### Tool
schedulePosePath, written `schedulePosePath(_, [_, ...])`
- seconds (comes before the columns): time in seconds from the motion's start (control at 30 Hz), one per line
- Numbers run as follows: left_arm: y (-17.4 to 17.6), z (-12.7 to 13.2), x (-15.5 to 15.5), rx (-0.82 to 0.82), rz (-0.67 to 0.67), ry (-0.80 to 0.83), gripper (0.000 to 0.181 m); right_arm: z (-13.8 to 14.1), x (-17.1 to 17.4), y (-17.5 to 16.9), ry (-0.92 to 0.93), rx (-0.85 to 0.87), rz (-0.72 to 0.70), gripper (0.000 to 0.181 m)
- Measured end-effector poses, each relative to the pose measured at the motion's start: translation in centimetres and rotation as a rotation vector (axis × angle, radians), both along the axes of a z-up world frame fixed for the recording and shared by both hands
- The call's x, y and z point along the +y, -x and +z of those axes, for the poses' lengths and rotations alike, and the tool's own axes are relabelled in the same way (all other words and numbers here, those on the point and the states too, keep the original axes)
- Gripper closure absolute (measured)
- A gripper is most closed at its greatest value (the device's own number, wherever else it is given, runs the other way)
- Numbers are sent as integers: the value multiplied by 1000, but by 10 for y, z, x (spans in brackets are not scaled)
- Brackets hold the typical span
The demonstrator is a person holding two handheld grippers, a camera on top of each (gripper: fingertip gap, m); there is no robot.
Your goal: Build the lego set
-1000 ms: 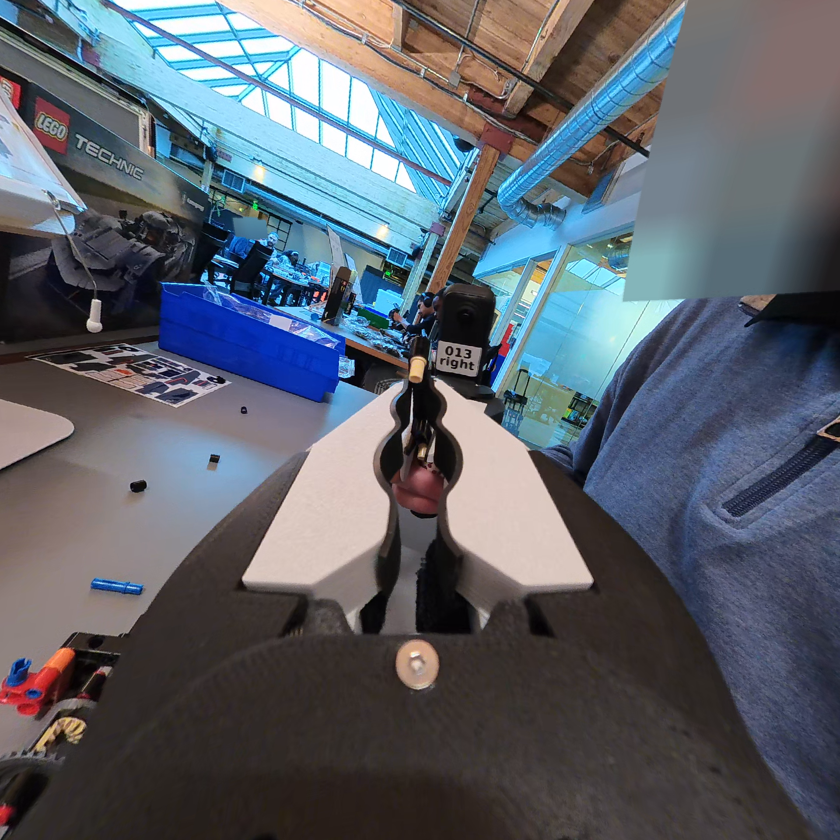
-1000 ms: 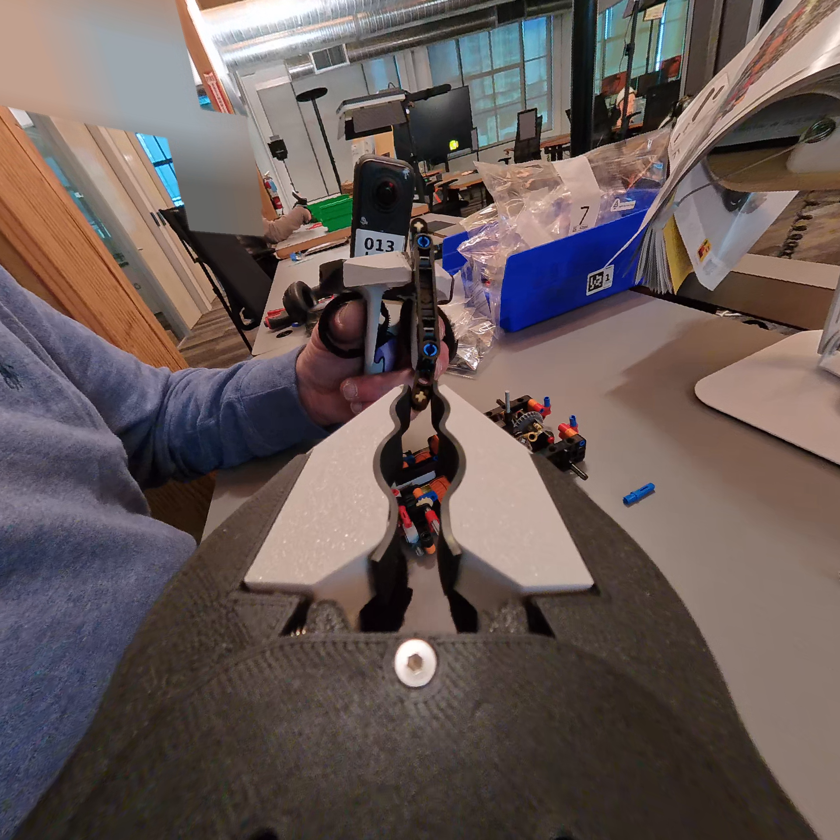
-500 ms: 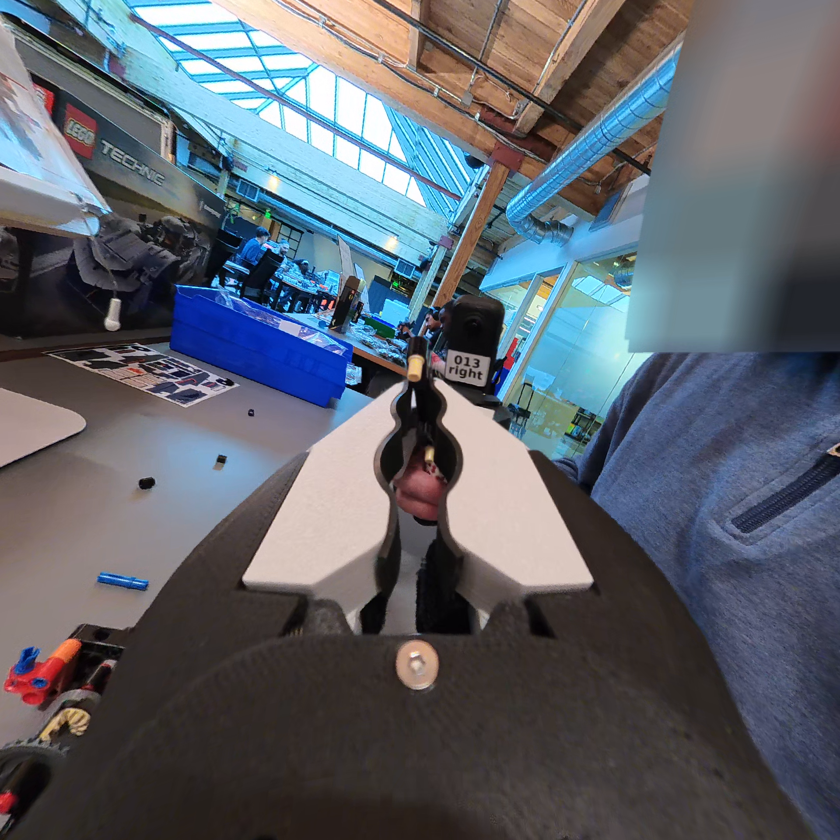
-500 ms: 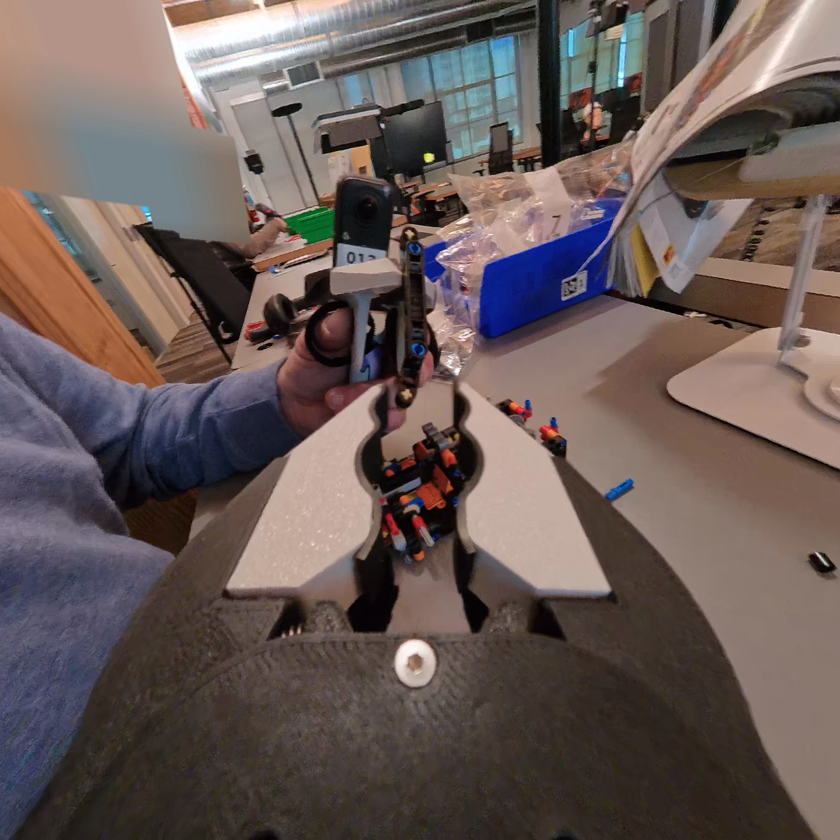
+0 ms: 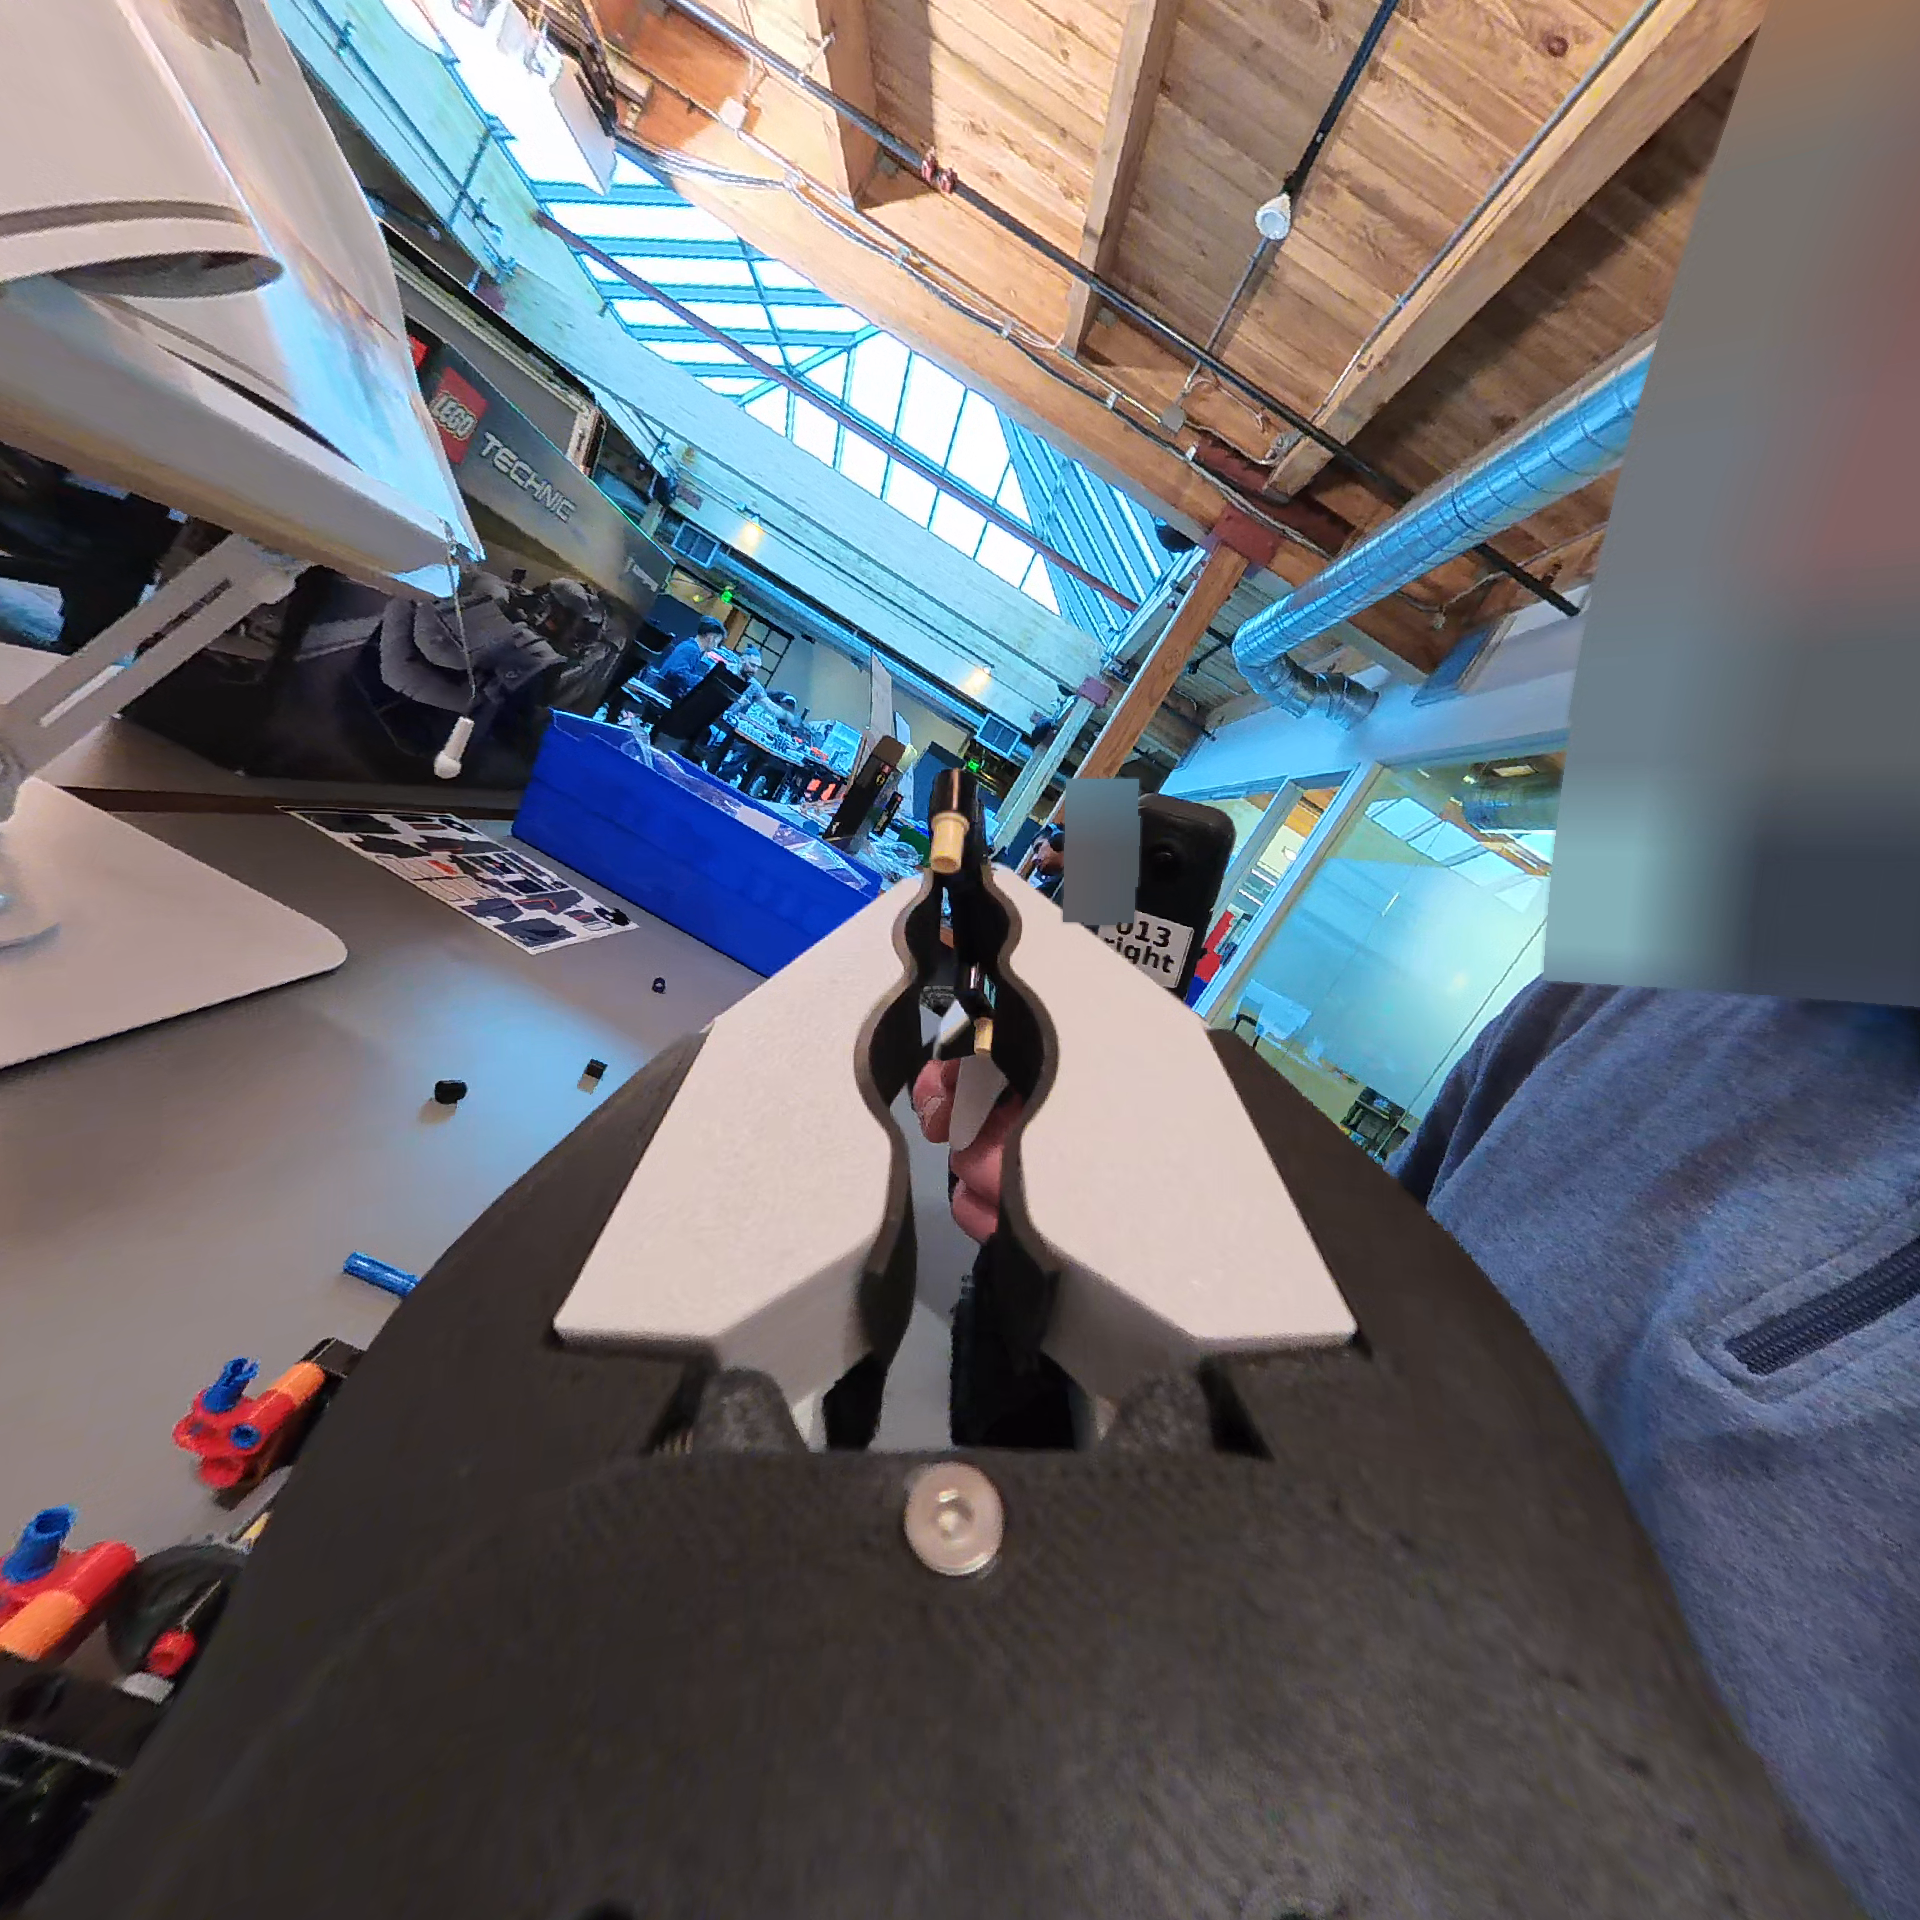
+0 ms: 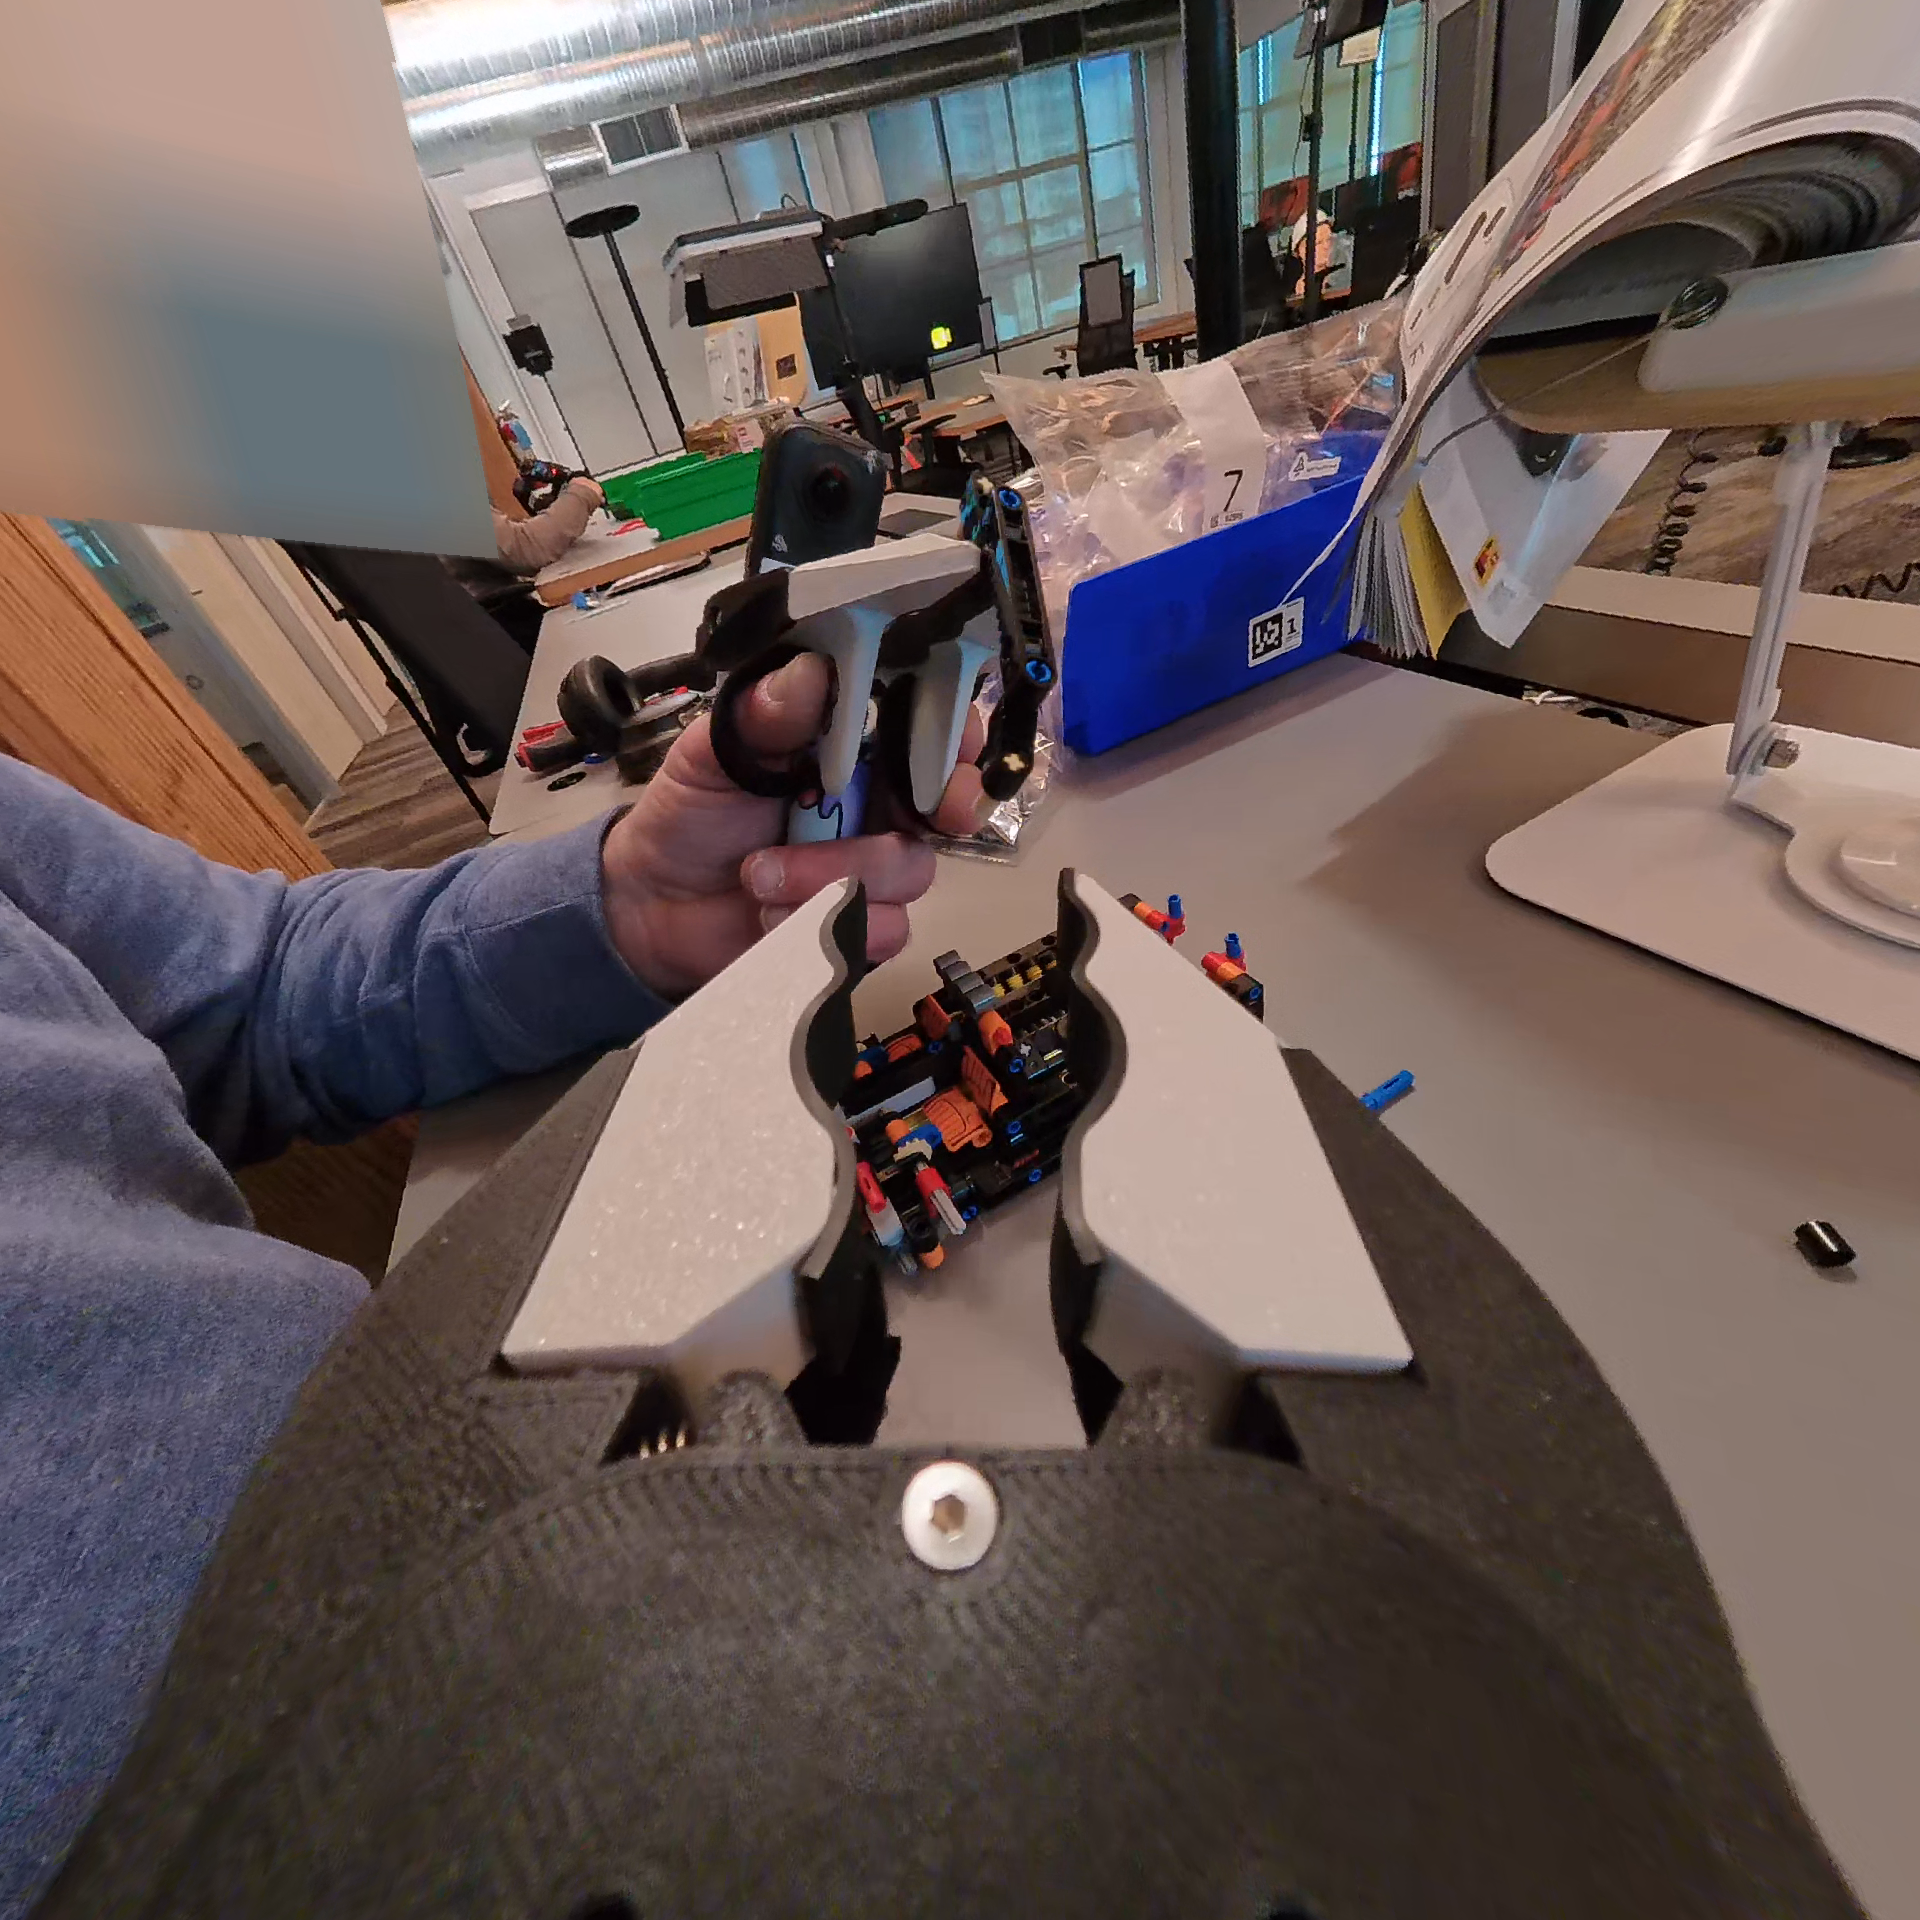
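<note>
Branded box (image 5: pixel 499 457) upper left, tagged bin (image 6: pixel 1195 634) upper right. Left gripper (image 5: pixel 961 894) pinching beam (image 5: pixel 966 925); right gripper (image 6: pixel 961 914) now spread, earlier nearly closed.

lego assembly (image 6: pixel 966 1101) on table (image 6: pixel 1455 1195) | bin (image 6: pixel 1174 634) behind it | stand base (image 6: pixel 1662 862) right | loose pin (image 6: pixel 1387 1089) between

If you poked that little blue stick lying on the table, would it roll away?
Probably yes. The blue pin looks round and slim and lies on its side on the smooth grey table, so a sideways nudge would likely roll it. It seems stiff plastic and very light, so it may skid too. Being so small, it could slip from wide jaws.
</note>
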State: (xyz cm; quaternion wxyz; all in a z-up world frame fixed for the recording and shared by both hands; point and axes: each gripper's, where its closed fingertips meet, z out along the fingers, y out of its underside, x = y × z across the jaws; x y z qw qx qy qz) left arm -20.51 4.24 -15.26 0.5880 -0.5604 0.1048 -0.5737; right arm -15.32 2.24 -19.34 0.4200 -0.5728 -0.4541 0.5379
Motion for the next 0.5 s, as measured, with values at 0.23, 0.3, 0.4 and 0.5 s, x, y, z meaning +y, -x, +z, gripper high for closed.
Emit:
schedulePosePath(0.23, [1, 0, 0, -2, 4, 1, 178, 0, 0, 0, 3, -1, 3, 147])
schedulePosePath(0.3, [1, 0, 0, -2, 5, 1, 178, 0, -1, 0, 3, -2, 4, 147])
schedulePosePath(0.4, [1, 0, 0, -1, 7, 0, 178, -1, -1, 0, 3, -3, 5, 147])
schedulePosePath(0.5, [2, 0, 0, 0, 8, 0, 178, -1, -1, 1, 4, -2, 6, 147])
